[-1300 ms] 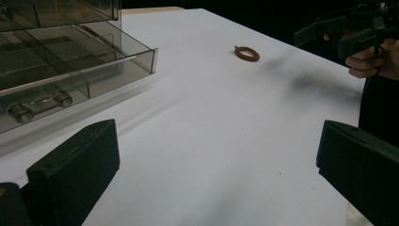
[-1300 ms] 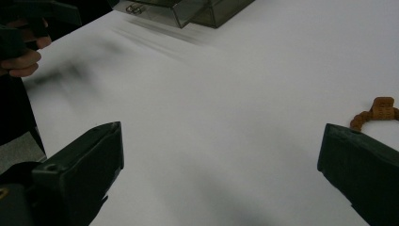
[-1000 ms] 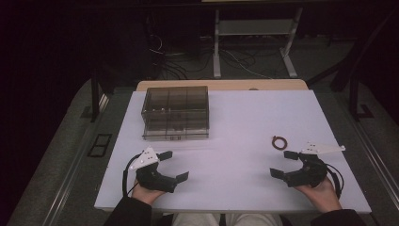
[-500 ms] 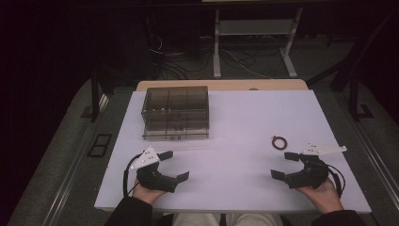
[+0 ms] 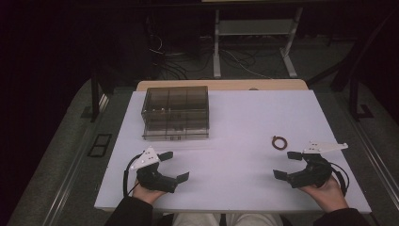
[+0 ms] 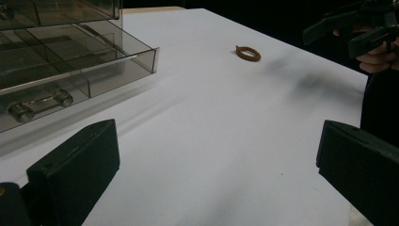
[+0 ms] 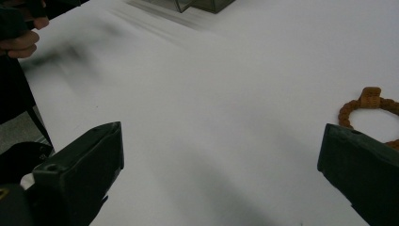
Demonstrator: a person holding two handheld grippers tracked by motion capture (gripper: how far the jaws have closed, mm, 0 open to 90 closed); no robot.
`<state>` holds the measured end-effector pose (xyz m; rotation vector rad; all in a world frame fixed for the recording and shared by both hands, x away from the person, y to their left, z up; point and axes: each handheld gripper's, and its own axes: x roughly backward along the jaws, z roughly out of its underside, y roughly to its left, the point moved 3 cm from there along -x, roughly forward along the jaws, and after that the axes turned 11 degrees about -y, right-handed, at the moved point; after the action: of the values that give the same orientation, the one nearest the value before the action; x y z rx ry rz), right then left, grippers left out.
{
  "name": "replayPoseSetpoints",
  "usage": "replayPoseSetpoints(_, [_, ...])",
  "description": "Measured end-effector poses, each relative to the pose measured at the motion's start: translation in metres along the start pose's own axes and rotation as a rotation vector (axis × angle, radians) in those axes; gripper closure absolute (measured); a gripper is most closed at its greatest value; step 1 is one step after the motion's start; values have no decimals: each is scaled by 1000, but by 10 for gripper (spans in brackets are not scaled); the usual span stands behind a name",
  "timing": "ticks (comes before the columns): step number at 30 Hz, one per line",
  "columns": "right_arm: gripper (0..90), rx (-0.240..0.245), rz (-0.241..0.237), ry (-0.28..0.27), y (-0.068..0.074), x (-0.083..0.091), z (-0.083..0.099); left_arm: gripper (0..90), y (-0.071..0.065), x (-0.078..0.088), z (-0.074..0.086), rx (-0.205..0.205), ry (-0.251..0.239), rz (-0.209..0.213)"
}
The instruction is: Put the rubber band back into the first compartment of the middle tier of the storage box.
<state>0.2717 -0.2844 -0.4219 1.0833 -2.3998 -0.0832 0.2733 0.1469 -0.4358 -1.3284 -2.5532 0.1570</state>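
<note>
Your right gripper (image 5: pixel 288 165) has barely shifted, jaws spread wide and empty like your left gripper (image 5: pixel 175 165); the brown bead bracelet (image 5: pixel 279 142) lies untouched just beyond, so the pickup hasn't begun.

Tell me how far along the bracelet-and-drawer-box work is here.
Nothing looks done: the brown bracelet lies loose on the white table, apart from the clear drawer box. Left hand-held gripper and right hand-held gripper are open, holding nothing. Grasping and stowing look still ahead.
</note>
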Motion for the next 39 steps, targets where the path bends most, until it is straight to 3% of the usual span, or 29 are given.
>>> replayPoseSetpoints(39, [3, 39, -23, 104, -18, -9, -27, 0, 1, 1, 0, 7, -4, -6])
